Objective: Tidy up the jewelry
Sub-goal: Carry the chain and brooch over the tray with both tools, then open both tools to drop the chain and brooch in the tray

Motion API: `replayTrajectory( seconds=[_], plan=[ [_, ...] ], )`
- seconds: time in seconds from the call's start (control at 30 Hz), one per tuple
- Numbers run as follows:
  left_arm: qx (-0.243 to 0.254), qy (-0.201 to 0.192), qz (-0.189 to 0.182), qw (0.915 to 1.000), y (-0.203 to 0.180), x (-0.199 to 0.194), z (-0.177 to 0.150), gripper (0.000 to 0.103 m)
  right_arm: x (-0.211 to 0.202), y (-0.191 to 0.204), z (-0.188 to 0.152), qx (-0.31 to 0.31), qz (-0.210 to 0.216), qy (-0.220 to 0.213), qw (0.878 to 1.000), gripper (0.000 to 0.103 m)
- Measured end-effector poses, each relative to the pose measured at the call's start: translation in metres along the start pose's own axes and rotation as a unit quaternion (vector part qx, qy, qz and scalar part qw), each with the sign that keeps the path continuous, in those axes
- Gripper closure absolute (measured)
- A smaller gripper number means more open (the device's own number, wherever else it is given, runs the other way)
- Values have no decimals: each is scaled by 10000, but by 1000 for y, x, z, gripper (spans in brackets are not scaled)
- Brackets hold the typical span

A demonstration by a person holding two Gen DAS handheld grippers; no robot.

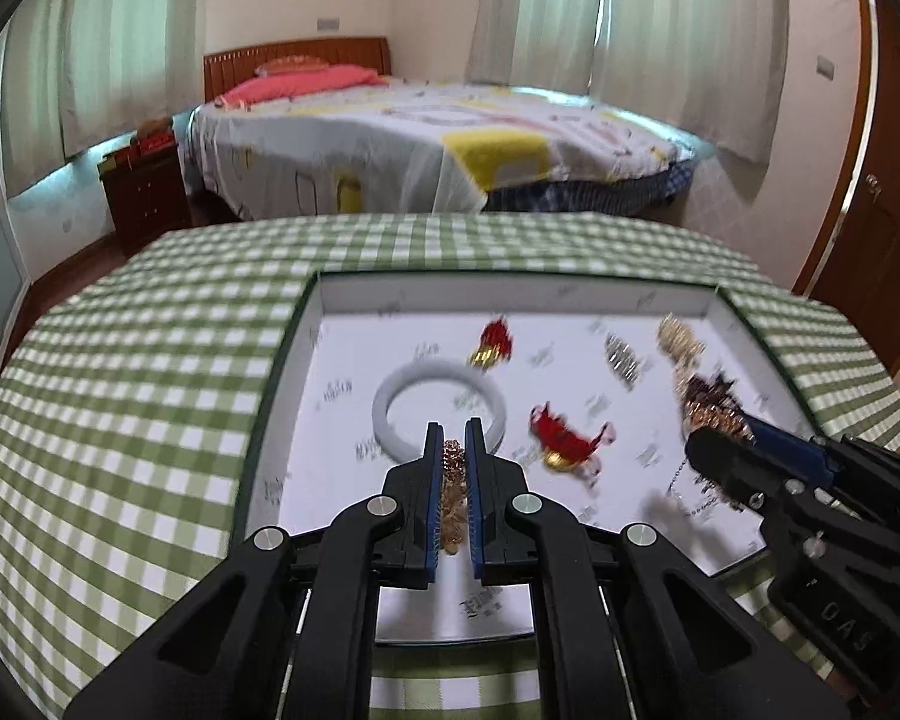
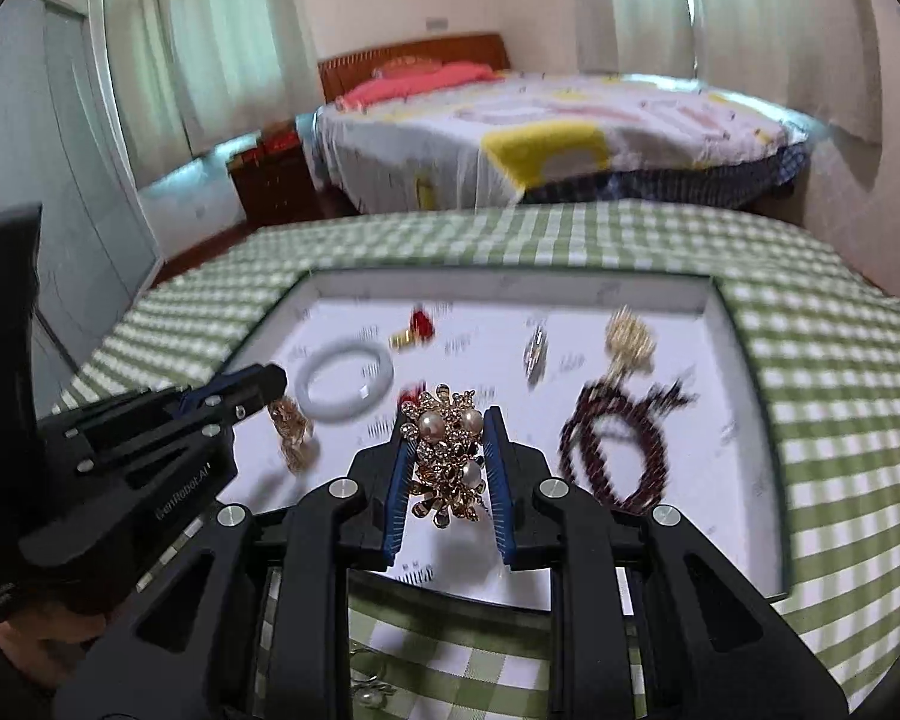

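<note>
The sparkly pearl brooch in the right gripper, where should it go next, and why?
Probably lower it a little onto a bare patch of the white tray and let go. The right gripper is shut on the pearl brooch, hanging over the tray, with the dark bead bracelet to its right and the white bangle to its left, so the gap between them looks free.

Ahead of you stands a bed [image 1: 426, 138] with a wooden headboard [image 1: 297, 63], a pink pillow [image 1: 297, 84] and a white patterned sheet with yellow patches. Pale curtains [image 1: 630, 12] let daylight through on the walls around it. You have a dark wooden nightstand [image 1: 147, 195] beside the bed, and what looks like a brown door [image 1: 876, 192] at your right. The walls are cream.
</note>
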State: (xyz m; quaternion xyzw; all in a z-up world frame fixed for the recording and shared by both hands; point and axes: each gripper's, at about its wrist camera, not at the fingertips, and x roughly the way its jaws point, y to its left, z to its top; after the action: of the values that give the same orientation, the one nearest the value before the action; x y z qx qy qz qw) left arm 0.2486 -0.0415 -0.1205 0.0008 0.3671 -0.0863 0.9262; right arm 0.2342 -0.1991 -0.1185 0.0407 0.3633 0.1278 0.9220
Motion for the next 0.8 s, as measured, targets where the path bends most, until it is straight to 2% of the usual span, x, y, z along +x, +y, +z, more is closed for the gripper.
replayTrajectory(
  seconds=[0.3,0.5,0.57,0.63,0.8],
  plan=[
    [-18,265,-19,9996,-1,13,-8,95,21,-2,-10,4,-18,400,9992,80],
    [-26,355,26,9994,-2,18,-11,92,21,-2,-14,-16,-1,427,9991,78],
    [-45,376,14,9993,-2,17,-12,85,19,-1,-13,-74,-37,383,9992,70],
    [-110,368,12,9993,-1,14,-14,69,16,-1,-11,-106,-32,361,9993,68],
    [-200,283,19,9994,0,-1,-19,65,2,2,-9,-251,-57,239,9994,68]
  ],
)
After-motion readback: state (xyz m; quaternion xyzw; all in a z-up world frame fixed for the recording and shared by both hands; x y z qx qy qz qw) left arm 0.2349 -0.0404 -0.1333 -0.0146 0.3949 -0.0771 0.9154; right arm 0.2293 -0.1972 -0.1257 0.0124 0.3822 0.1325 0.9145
